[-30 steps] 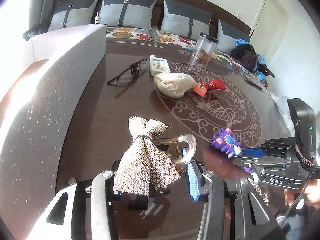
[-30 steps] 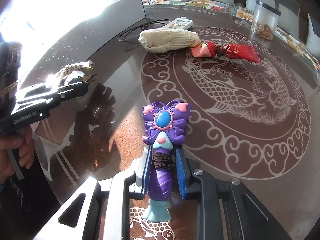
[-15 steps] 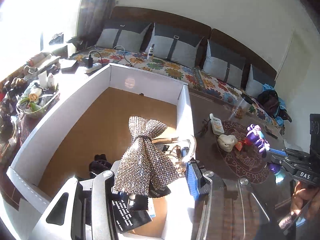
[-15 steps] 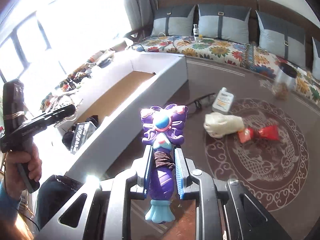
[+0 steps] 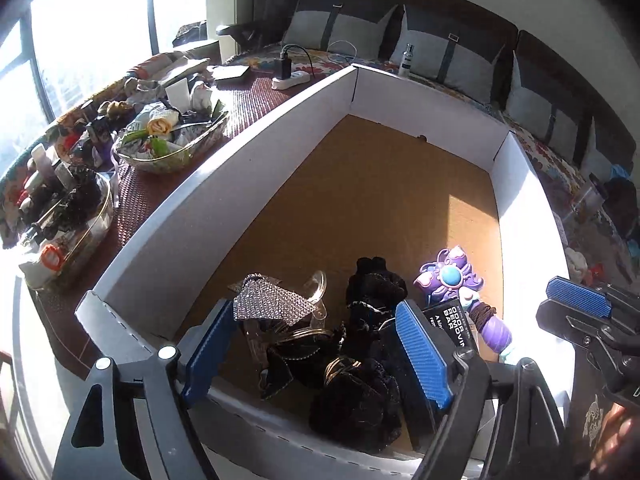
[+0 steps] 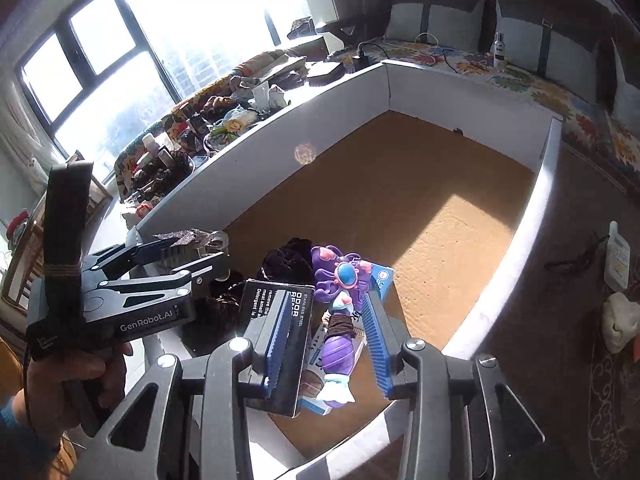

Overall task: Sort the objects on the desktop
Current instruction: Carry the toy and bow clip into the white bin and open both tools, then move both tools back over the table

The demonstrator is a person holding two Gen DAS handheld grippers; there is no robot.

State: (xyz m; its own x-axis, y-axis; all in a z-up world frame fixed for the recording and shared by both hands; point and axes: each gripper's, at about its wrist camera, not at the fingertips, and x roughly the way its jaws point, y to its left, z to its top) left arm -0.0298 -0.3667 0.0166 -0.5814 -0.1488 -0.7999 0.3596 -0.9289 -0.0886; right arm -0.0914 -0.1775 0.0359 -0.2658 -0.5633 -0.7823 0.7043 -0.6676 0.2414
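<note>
A large white box with a brown floor (image 5: 380,200) holds sorted items. My left gripper (image 5: 316,356) is open above its near corner. The sparkly silver bow clip (image 5: 272,302) lies in the box below it, free of the fingers. My right gripper (image 6: 330,336) is open too. The purple butterfly toy (image 6: 340,304) lies between its blue pads on a black packet (image 6: 276,312), not gripped; it also shows in the left wrist view (image 5: 452,280). Black hair ties (image 5: 368,292) lie beside it.
Glass bowls of clutter (image 5: 168,136) and a power strip (image 5: 290,78) stand left of the box. On the dark table to the right lie a white bottle (image 6: 618,258), glasses (image 6: 576,258) and a cream bundle (image 6: 620,320). Cushions line the sofa behind.
Both grippers moved from the table to over the box. The left let go of the bow clip and the right let go of the purple toy; both now lie in the box.
</note>
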